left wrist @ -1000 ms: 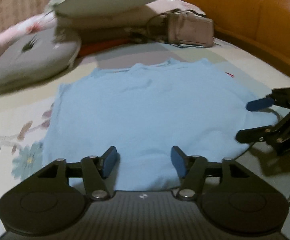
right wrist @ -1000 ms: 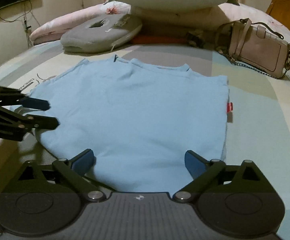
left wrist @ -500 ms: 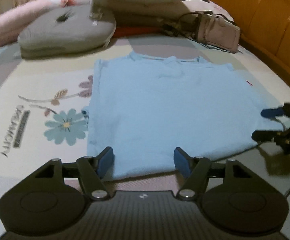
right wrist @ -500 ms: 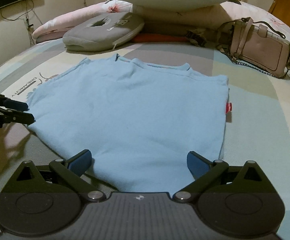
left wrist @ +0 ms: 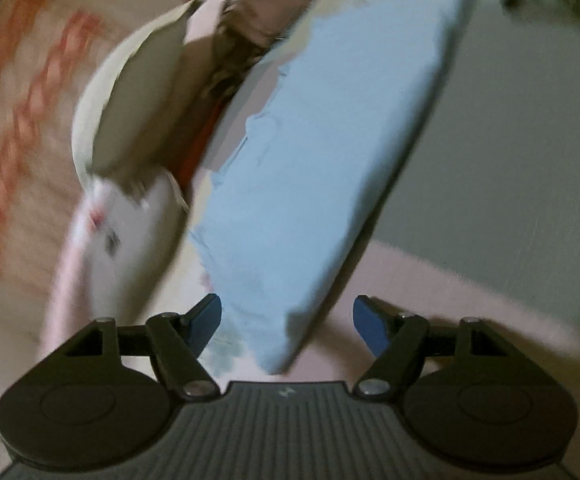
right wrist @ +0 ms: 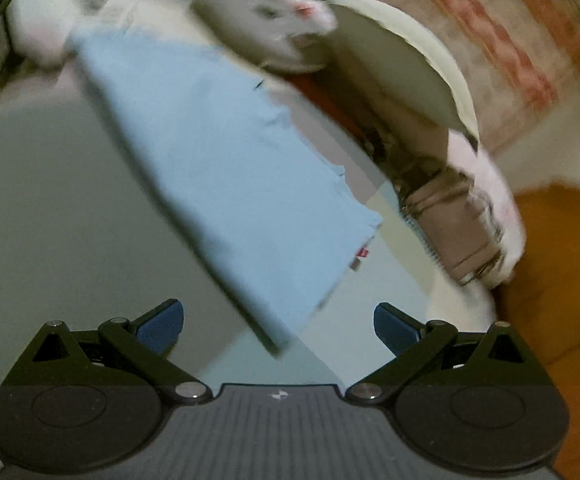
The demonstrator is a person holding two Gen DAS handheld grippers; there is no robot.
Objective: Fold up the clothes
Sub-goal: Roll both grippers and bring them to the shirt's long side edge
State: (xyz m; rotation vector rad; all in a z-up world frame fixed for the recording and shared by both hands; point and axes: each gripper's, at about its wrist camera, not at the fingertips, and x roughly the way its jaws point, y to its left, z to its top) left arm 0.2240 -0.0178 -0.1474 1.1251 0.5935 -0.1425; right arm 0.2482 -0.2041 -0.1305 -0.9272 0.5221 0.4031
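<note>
A light blue T-shirt (left wrist: 321, 152) lies flat on the bed, partly folded. Both views are rolled and blurred. In the left wrist view a corner of the shirt reaches down between the blue pads of my left gripper (left wrist: 287, 320), whose jaws are opening and do not press on the cloth. In the right wrist view another corner of the T-shirt (right wrist: 218, 184) ends between the pads of my right gripper (right wrist: 278, 322), which stands wide open with a clear gap on both sides. Neither gripper shows in the other's view.
At the head of the bed lie a cream pillow (left wrist: 130, 100), a grey cushion (right wrist: 266, 36) and a pale handbag (right wrist: 453, 224). A patterned curtain (right wrist: 501, 24) hangs behind. An orange wooden bed frame (right wrist: 561, 280) runs along the right side. Bare sheet (left wrist: 509, 140) lies beside the shirt.
Both grippers have rolled strongly and shifted sideways to opposite corners of the shirt's near edge. The left jaws have spread wider. Each gripper has left the other's view.
</note>
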